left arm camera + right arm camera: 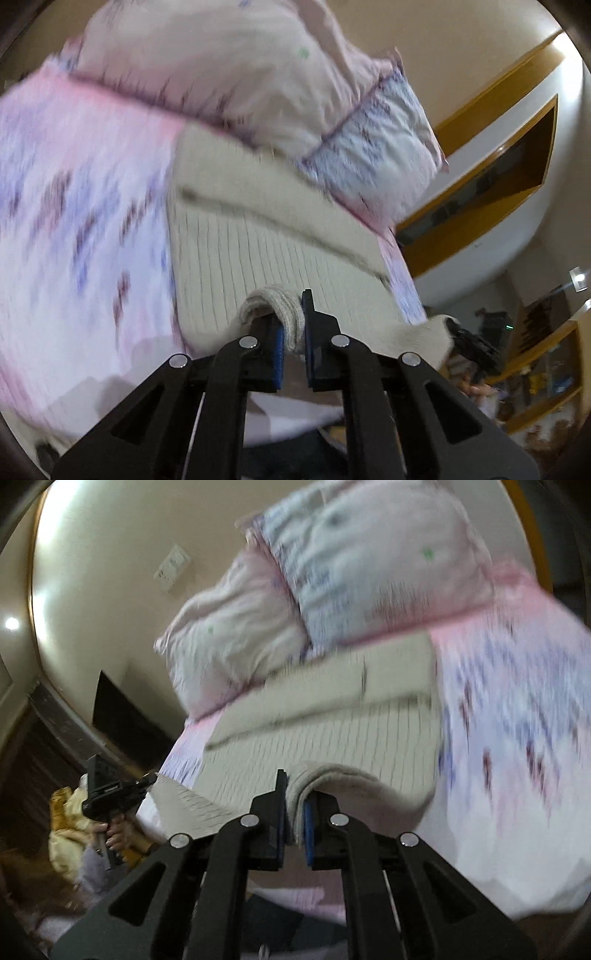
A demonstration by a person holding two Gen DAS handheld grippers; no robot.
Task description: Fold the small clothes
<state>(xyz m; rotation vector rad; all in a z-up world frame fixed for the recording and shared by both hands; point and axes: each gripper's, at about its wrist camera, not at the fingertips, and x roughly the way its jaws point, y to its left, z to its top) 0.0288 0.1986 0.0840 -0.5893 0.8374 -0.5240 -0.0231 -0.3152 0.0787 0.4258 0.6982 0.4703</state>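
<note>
Cream ribbed knit garment (266, 258), one piece, lies spread on the bed sheet (85, 221), pink-white with purple marks, filling the middle of both wrist views. A folded band of it crosses the far part, toward 12 o'clock. Two pillows sit beyond it: in the left wrist view a pale pink pillow (221, 66) at 12 o'clock and a bluish pillow (376, 147) at 2 o'clock.

Two grippers are in play. Left gripper (293, 328) has its blue pads drawn narrow, pinching a rolled edge of the knit at 6 o'clock. Right gripper (295, 812) is likewise clamped narrow on another fold of the same edge. Each camera catches the other tool: at 4 o'clock in the left view, at 8 o'clock in the right, where one hand (114, 834) grips its handle. Both pictures are motion-blurred.
</note>
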